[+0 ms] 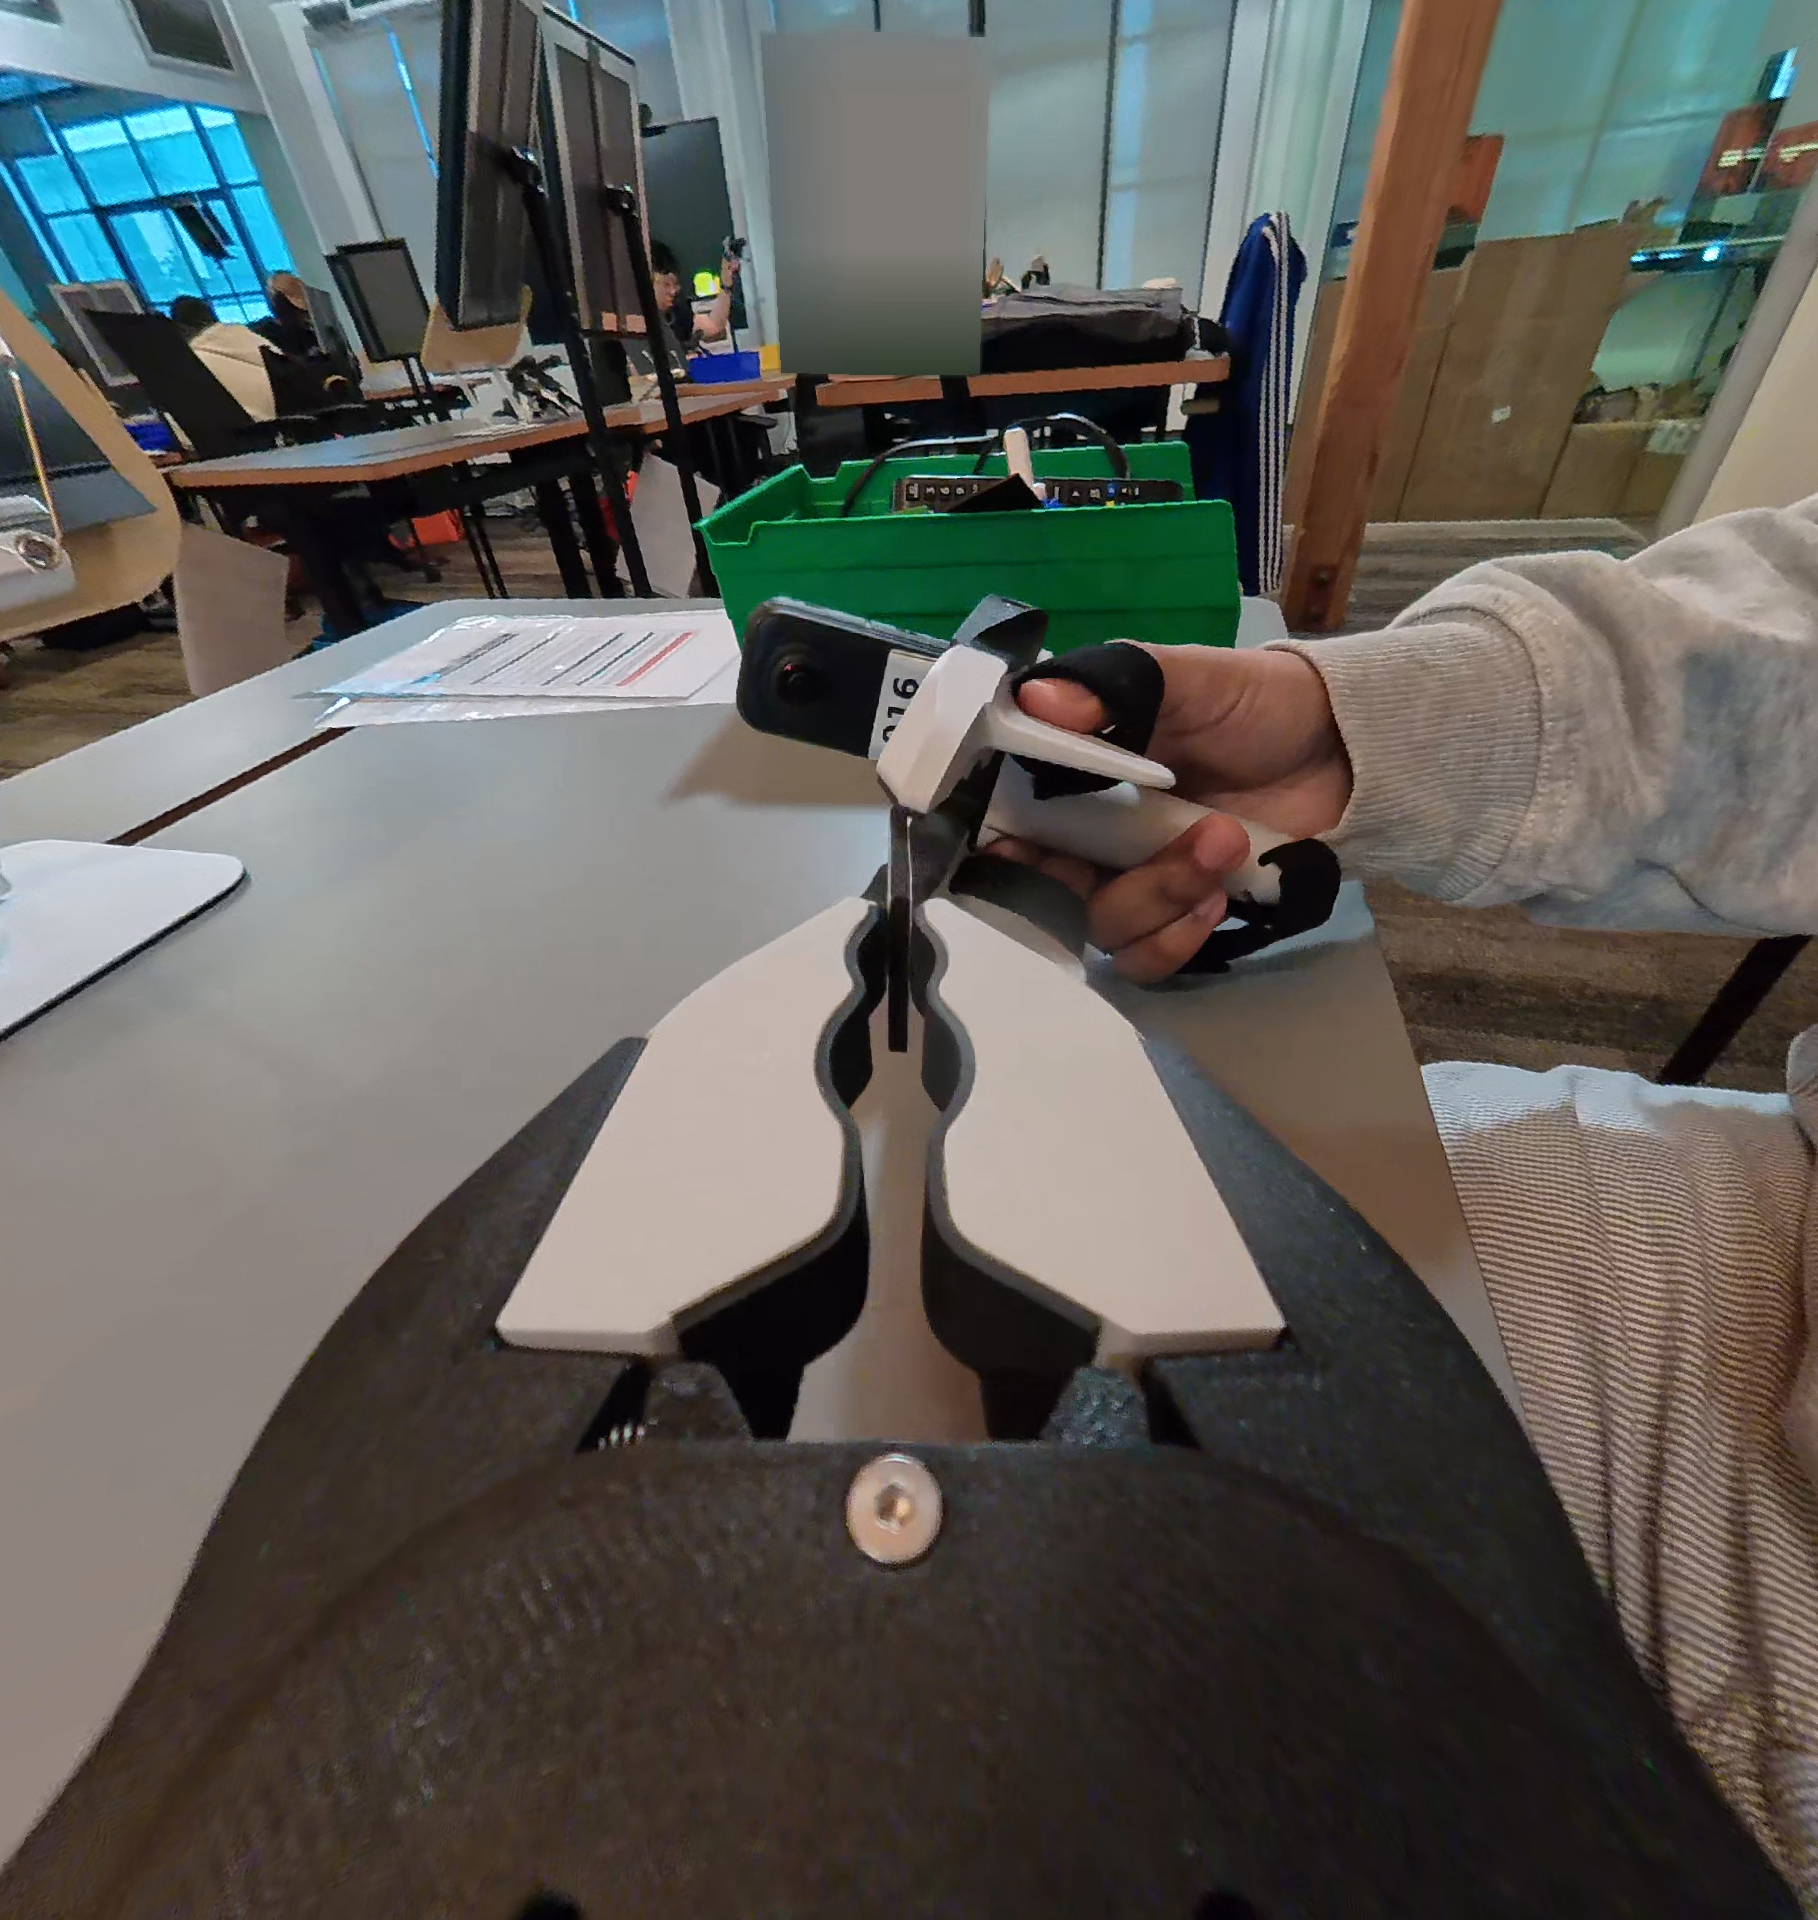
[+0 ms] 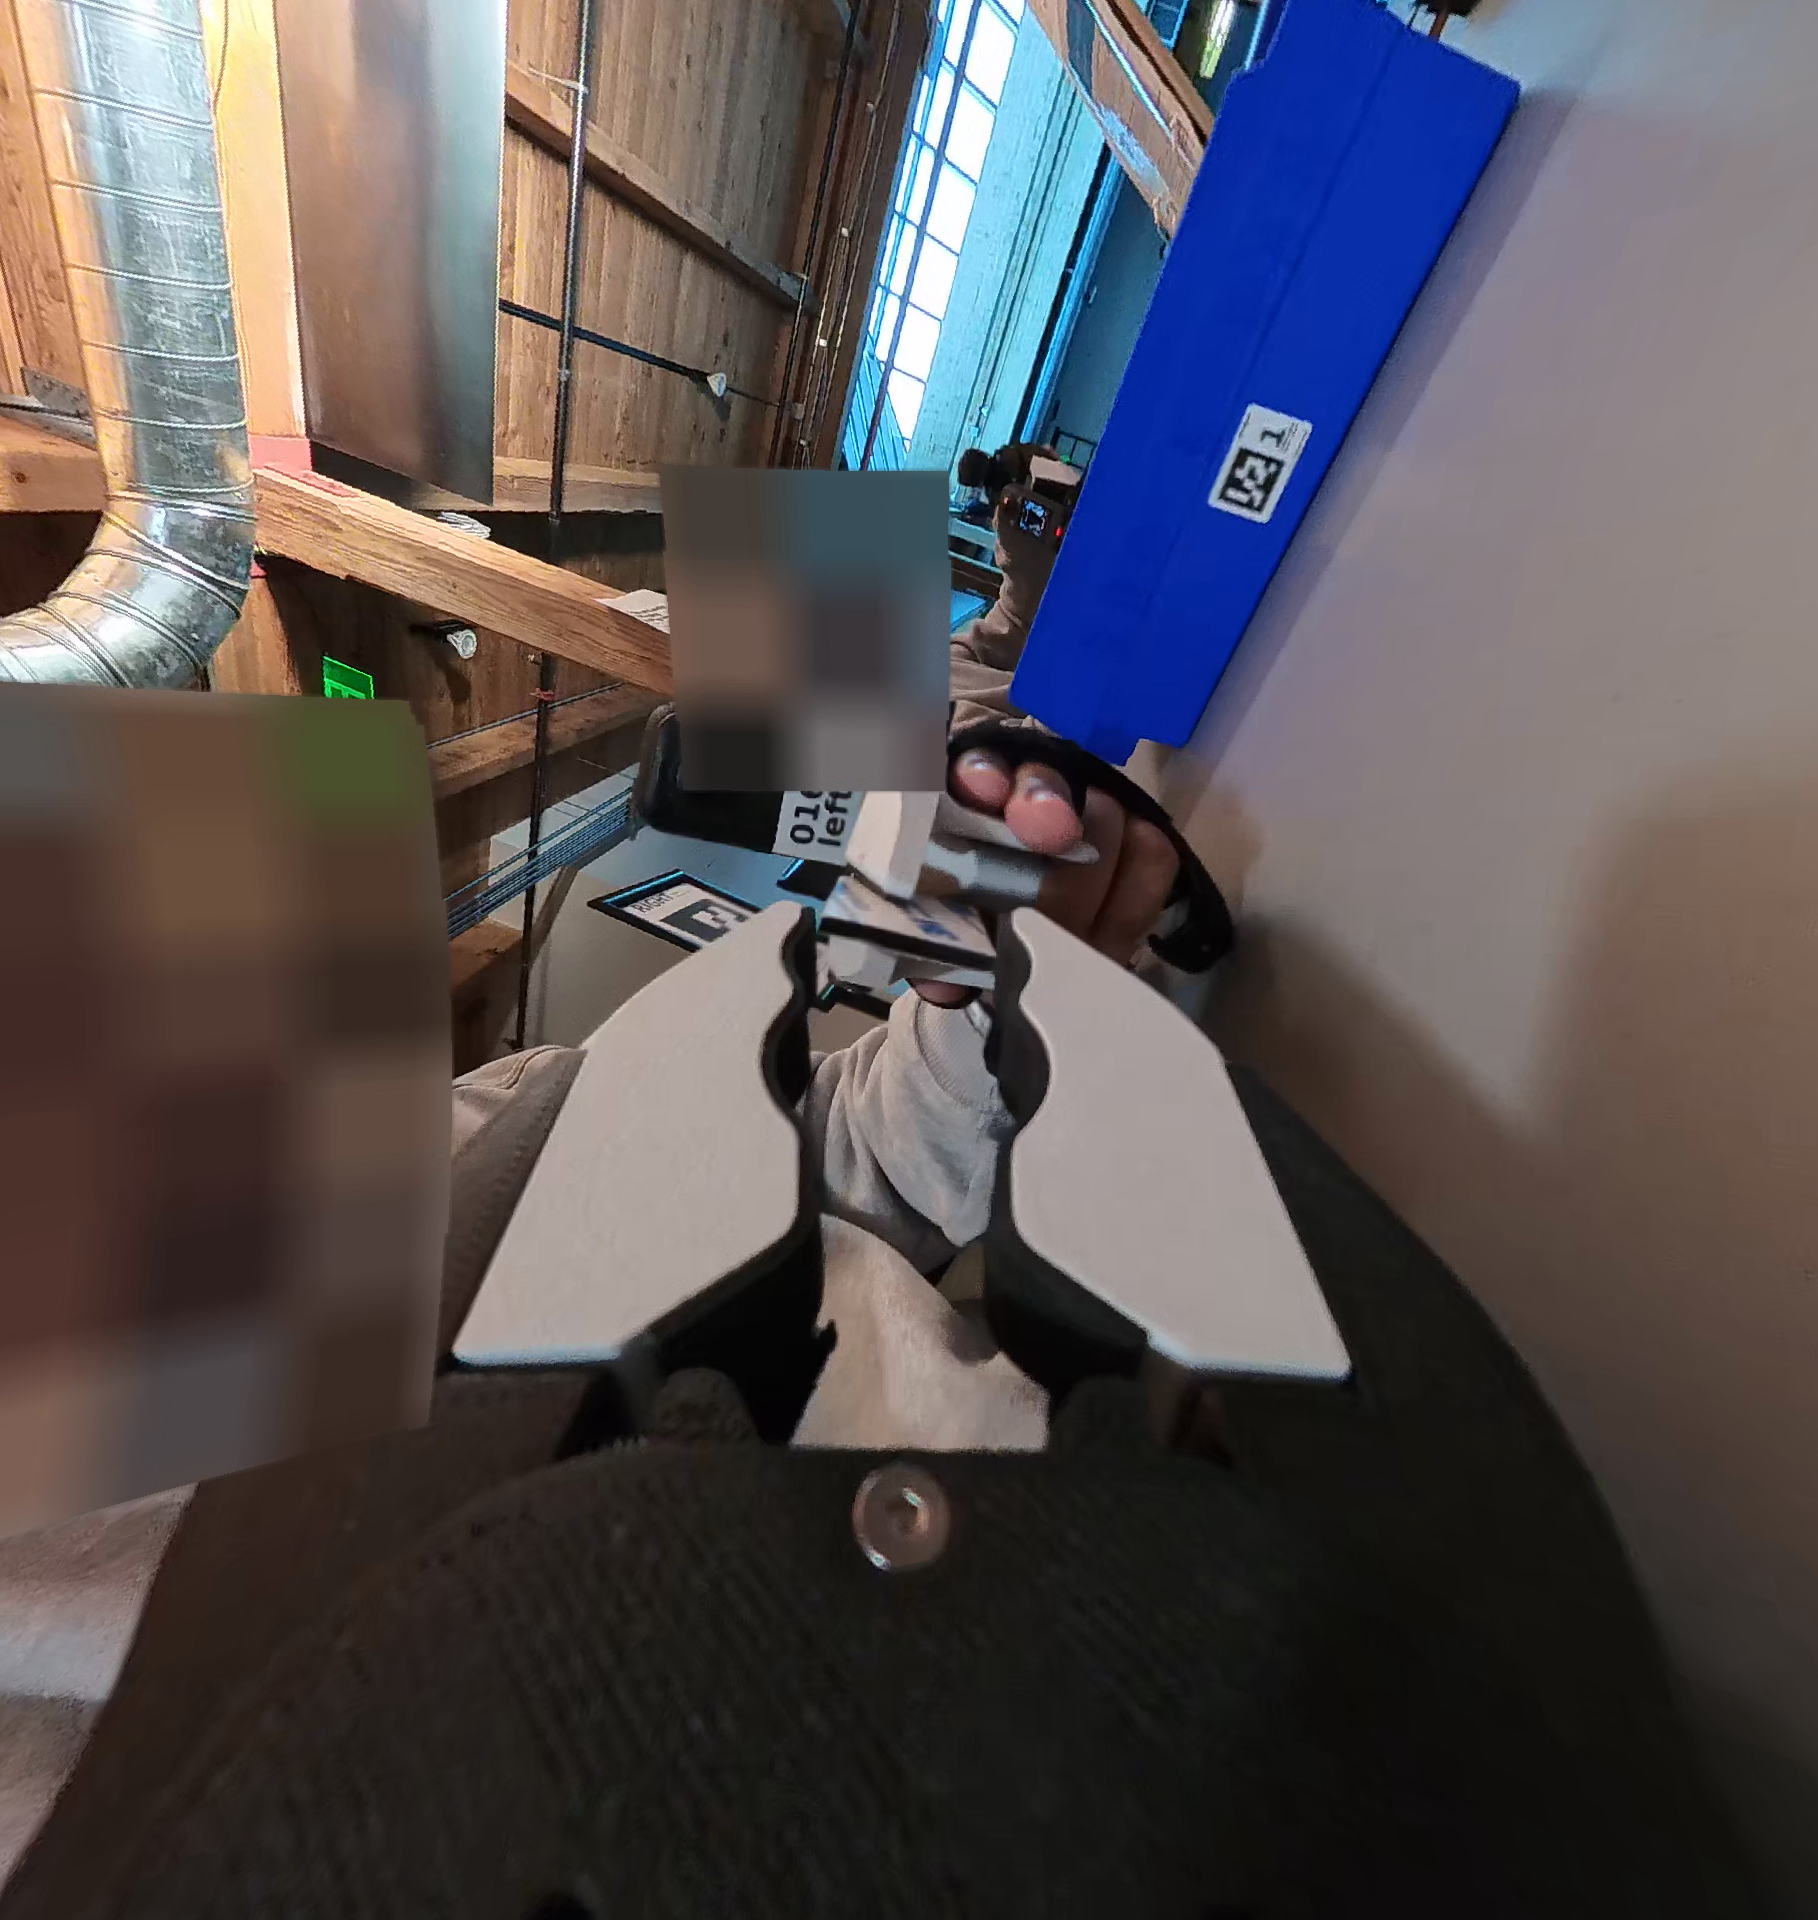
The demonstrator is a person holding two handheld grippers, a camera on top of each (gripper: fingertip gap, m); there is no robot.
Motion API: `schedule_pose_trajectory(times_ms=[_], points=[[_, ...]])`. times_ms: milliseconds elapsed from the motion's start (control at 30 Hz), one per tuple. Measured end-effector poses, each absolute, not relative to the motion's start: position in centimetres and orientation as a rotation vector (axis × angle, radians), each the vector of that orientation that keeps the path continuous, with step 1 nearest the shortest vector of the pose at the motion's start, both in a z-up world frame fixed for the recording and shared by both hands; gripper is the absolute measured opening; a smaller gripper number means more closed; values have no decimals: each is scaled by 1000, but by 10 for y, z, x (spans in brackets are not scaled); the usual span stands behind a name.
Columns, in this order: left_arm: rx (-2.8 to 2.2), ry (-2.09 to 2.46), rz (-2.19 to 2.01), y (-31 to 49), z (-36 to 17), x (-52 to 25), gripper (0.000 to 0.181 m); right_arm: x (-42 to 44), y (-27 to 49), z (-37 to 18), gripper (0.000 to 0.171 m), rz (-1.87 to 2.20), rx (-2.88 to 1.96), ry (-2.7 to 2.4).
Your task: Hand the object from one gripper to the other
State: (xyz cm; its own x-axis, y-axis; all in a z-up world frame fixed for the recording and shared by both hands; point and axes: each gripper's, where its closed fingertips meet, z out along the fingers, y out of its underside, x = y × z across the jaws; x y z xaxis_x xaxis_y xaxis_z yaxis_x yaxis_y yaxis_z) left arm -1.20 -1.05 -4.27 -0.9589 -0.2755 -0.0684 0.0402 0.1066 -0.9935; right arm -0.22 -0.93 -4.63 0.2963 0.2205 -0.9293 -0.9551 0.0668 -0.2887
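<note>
Gripping a thin black strip point(image 1: 900, 987), the left gripper point(image 1: 897, 940) has its two white fingers drawn nearly together, with the strip standing upright and edge-on in the narrow gap at the tips. The strip is clear of the grey table point(image 1: 417, 935) below. Its upper end reaches the tips of the right gripper point(image 2: 905, 945), which the right hand point(image 1: 1196, 790) holds just beyond, angled downward toward the left gripper.

In the right wrist view, the right gripper's fingers stand apart with a wide gap between them. The closed fingertips of the left gripper sit in that gap, crosswise to it. Whether the right fingers touch the strip cannot be determined. The left hand point(image 2: 1092, 852), in a light grey sleeve point(image 2: 905, 1122), holds the left gripper by its handle.

A green bin point(image 1: 967, 571) with cables and small items stands at the far edge of the table. A sheet of paper point(image 1: 552, 665) lies to its left. A blue bin point(image 2: 1248, 364) shows in the right wrist view beyond the left hand.
</note>
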Motion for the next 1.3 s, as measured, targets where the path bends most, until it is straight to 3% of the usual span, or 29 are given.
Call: schedule_pose_trajectory(times_ms=[33, 133, 367, 667, 900, 1033, 1300], points=[[-248, 2151, -1953, -10, -42, -12, 2, -1, -9, -45, 36, 1042, -1139, 833], [-306, 2145, -2013, -8, -39, -10, 2, 5, -11, -40, 49, 966, -1123, 818], [-505, 2150, -2294, 2, -29, -5, 2, 13, -19, -25, 53, 650, -1191, 699], [-642, 2184, -2555, 9, -23, -6, 1, -4, -7, -24, 32, 311, -1428, 465], [-599, 2251, -2559, 2, -26, -14, 1, -12, 0, -30, 21, 328, -1460, 438], [-594, 2272, -2564, 0, -27, -17, 1, -13, 0, -31, 6, 305, -1480, 425], [-578, 2257, -2591, 0, -25, -18, 1, -15, 0, -27, 4, 332, -1469, 434]])
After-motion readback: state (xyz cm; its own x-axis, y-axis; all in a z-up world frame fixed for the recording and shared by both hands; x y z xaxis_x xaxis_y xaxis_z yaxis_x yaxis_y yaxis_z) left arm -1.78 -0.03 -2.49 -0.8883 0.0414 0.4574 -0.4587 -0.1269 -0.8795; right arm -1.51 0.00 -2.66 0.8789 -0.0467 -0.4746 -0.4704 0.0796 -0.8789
